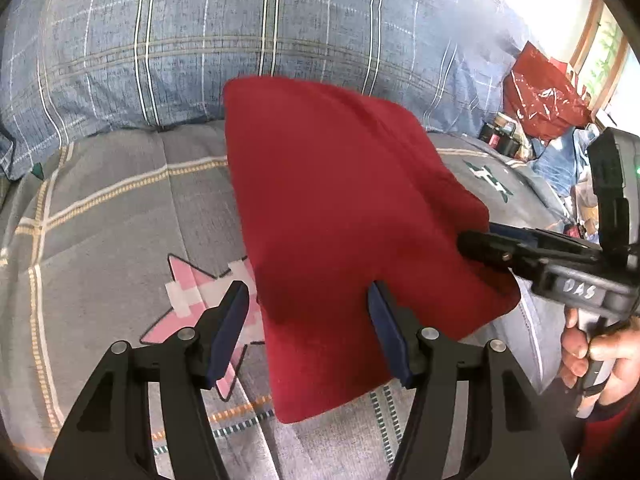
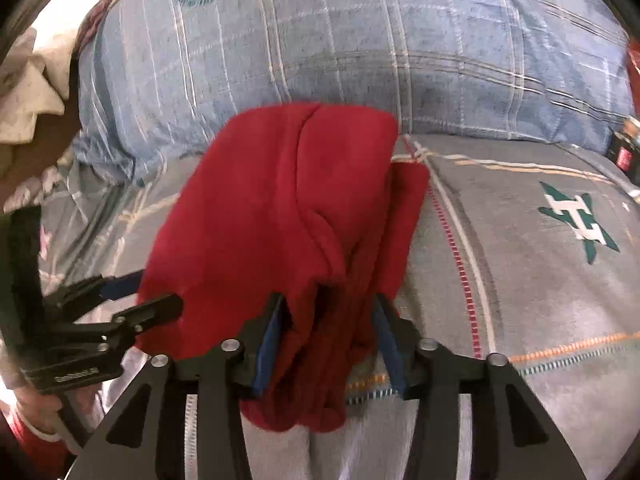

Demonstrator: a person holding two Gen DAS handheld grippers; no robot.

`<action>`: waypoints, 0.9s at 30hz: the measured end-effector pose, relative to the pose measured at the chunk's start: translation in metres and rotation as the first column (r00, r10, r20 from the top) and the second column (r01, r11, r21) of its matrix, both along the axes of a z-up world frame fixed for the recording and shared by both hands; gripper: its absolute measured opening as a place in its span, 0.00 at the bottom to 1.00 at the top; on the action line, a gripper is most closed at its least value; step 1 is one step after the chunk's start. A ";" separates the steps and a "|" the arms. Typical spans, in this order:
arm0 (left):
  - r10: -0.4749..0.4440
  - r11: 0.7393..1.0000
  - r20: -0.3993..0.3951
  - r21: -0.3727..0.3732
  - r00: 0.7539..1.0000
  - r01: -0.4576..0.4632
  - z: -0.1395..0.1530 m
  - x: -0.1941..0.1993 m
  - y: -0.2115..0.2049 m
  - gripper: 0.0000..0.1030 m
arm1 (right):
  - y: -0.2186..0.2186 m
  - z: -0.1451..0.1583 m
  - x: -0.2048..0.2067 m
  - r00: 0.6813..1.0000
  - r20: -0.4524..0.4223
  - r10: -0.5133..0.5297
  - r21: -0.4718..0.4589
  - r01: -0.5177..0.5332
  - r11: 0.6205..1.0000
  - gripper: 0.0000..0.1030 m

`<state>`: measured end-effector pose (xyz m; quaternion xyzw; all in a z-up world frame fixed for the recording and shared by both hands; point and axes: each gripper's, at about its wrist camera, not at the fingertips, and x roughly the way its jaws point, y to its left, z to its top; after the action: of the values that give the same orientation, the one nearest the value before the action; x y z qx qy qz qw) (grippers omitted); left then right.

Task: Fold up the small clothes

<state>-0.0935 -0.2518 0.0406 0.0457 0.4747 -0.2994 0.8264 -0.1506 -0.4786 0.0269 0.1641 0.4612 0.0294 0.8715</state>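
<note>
Red Garment on the Bed, Both Tongs Apart

Now the folded red garment (image 1: pixel 344 216) lies on the grey quilt (image 1: pixel 112 224) of a bed, its far edge up against a blue plaid pillow (image 1: pixel 200 40). Left tongs (image 1: pixel 308 328) stand open over the garment's near left part: one finger (image 1: pixel 230 320) hangs over the quilt's pink star (image 1: pixel 188 300), the other over red cloth, neither pinching it. Right tongs (image 2: pixel 328 340) are also parted, with a bunched fold of the garment lying between the fingers; the pads do not visibly clamp it. A hand (image 1: pixel 592 352) holds the right tool's handle. At the far right a red plastic bag (image 1: pixel 540 96) sits among clutter beyond the bed.
</note>
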 end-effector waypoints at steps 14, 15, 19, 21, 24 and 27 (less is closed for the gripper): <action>0.024 0.983 -0.143 -0.178 0.990 -0.049 -0.004 0.054 0.006 0.80 | -0.048 -0.021 0.039 0.989 0.016 -0.144 0.258 0.135 0.957 0.83; 0.016 0.982 -0.159 -0.185 0.987 -0.046 -0.008 0.057 0.004 0.80 | -0.048 -0.025 0.042 0.990 0.014 -0.139 0.266 0.130 0.955 0.83; -0.011 0.979 -0.177 -0.203 0.984 -0.026 -0.018 0.062 -0.008 0.83 | -0.040 -0.036 0.051 0.996 0.026 -0.085 0.288 0.074 0.955 0.82; -0.017 0.982 -0.163 -0.191 0.986 -0.015 -0.021 0.062 -0.013 0.84 | -0.032 -0.039 0.056 0.997 0.035 -0.063 0.252 0.052 0.966 0.78; -0.016 0.983 -0.140 -0.181 0.990 -0.010 -0.020 0.059 -0.015 0.75 | -0.024 -0.039 0.058 0.997 0.061 -0.050 0.212 0.036 0.977 0.60; -0.007 0.982 -0.127 -0.188 0.992 -0.017 -0.010 0.056 -0.011 0.60 | -0.018 -0.022 0.052 0.993 0.104 -0.056 0.170 0.037 0.985 0.44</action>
<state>-0.0378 -0.2624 0.0304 -0.0533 0.4959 -0.3434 0.7958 -0.0982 -0.4961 0.0044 0.2460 0.4052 0.0567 0.8787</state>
